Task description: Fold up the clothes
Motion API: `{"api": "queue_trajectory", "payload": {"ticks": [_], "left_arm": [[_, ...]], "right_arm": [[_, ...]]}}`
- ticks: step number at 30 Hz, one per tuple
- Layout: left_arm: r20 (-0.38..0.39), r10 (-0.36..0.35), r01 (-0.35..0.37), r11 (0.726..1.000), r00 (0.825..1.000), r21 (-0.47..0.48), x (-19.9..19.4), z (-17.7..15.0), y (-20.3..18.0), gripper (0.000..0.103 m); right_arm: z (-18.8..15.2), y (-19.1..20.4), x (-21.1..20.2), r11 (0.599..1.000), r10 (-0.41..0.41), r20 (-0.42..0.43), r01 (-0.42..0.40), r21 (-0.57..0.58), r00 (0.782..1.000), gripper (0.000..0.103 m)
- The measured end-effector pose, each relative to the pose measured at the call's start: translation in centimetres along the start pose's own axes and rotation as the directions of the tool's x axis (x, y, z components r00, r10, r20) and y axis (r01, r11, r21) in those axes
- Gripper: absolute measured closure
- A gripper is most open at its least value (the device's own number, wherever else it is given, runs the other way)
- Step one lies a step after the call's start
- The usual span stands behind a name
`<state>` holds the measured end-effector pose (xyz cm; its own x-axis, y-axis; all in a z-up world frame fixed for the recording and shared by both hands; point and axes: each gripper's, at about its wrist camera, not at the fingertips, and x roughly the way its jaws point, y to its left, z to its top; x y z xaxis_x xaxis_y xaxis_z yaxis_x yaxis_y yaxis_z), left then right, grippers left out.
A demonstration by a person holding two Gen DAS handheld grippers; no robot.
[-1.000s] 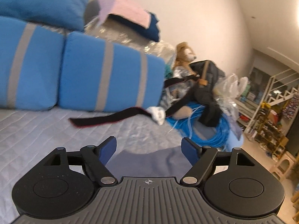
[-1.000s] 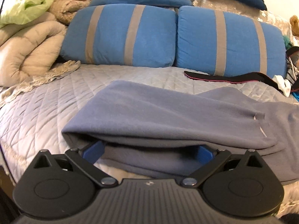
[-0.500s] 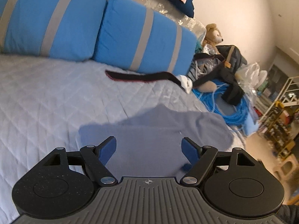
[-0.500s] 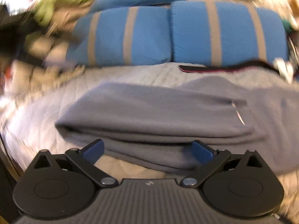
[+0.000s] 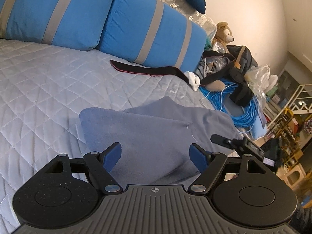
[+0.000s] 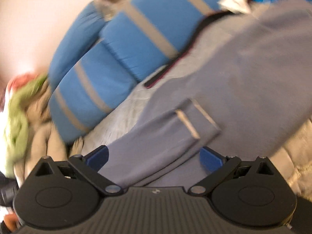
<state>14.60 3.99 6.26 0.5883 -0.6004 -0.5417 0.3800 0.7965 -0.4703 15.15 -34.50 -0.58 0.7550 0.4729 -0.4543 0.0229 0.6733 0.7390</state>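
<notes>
A grey-blue garment (image 5: pixel 156 128) lies on the quilted grey bedspread (image 5: pixel 42 89), partly folded, with a pointed flap toward the pillows. My left gripper (image 5: pixel 155 148) hovers low over its near edge, open, with nothing between the blue pads (image 5: pixel 113 156). In the blurred, strongly tilted right wrist view the same garment (image 6: pixel 243 74) fills the right side. A folded strip of it with pale seams (image 6: pixel 175 128) runs back between my right gripper's (image 6: pixel 154 154) wide-set jaws. I do not see the pads pressing on it. A black part of the other hand-held tool (image 5: pixel 237 144) shows at the garment's right edge.
Two blue pillows with grey stripes (image 5: pixel 152 33) line the back of the bed, with a black band (image 5: pixel 148 70) lying before them. To the right are a teddy bear (image 5: pixel 224 32), a black bag (image 5: pixel 241 58) and a blue cable coil (image 5: pixel 239 113). Green and beige blankets (image 6: pixel 17 117) sit at the left.
The left view has sunk toward the garment, which now fills the space ahead of the fingers. The right view has rolled hard and swung sideways, and a seamed strip now lies between its fingers.
</notes>
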Motion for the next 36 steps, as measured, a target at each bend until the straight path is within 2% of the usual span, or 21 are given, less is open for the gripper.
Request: {"api": "queue_trajectory", "payload": {"ticks": [4,7,11,17,20,22,23,24,25,27,32,36], "left_arm": [[-0.005,0.006,-0.006,1.0,1.0,0.009,0.0,-0.2,0.0,0.027],[-0.003,0.014,-0.014,1.0,1.0,0.0,-0.2,-0.3,0.3,0.027],[0.001,0.018,-0.018,1.0,1.0,-0.006,-0.6,-0.5,0.3,0.027],[-0.008,0.021,-0.021,1.0,1.0,-0.019,-0.5,-0.7,0.5,0.027],[-0.013,0.021,-0.022,1.0,1.0,-0.021,-0.4,-0.7,0.4,0.027],[-0.015,0.021,-0.022,1.0,1.0,-0.019,-0.4,-0.7,0.3,0.027],[-0.016,0.02,-0.02,1.0,1.0,-0.018,-0.3,-0.6,0.3,0.027],[-0.016,0.019,-0.019,1.0,1.0,-0.016,-0.3,-0.6,0.4,0.027],[-0.016,0.02,-0.02,1.0,1.0,-0.015,-0.3,-0.6,0.4,0.027],[-0.015,0.022,-0.022,1.0,1.0,-0.014,-0.4,-0.5,0.4,0.027],[-0.012,0.031,-0.032,0.999,0.999,-0.02,-0.7,-0.6,0.7,0.027],[-0.011,0.042,-0.042,0.999,0.999,-0.032,-0.9,-0.8,1.2,0.027]], "right_arm": [[1.2,-1.3,0.7,0.995,0.011,-0.003,-0.011,0.102,1.0,0.0],[2.4,-2.1,1.6,0.986,0.041,-0.047,-0.033,0.165,0.998,0.0],[3.6,-4.2,2.3,0.943,0.129,-0.08,-0.097,0.319,0.988,0.001],[4.0,-4.7,2.7,0.932,0.183,-0.121,-0.133,0.337,0.976,0.007],[4.0,-4.8,2.5,0.939,0.137,-0.133,-0.086,0.333,0.982,0.031],[3.9,-5.1,2.4,0.942,0.099,-0.145,-0.046,0.332,0.984,0.06],[3.9,-5.3,2.4,0.943,0.084,-0.151,-0.03,0.331,0.985,0.065],[3.8,-5.4,2.4,0.944,0.07,-0.157,-0.015,0.33,0.985,0.074],[3.8,-5.6,2.3,0.944,0.062,-0.161,-0.005,0.33,0.985,0.088],[3.7,-5.8,2.3,0.945,0.041,-0.173,0.018,0.328,0.984,0.103],[4.0,-4.8,1.6,0.967,0.012,-0.166,0.031,0.252,0.986,0.103],[5.1,-3.0,0.4,0.985,0.015,-0.133,0.009,0.173,0.991,0.103]]}}
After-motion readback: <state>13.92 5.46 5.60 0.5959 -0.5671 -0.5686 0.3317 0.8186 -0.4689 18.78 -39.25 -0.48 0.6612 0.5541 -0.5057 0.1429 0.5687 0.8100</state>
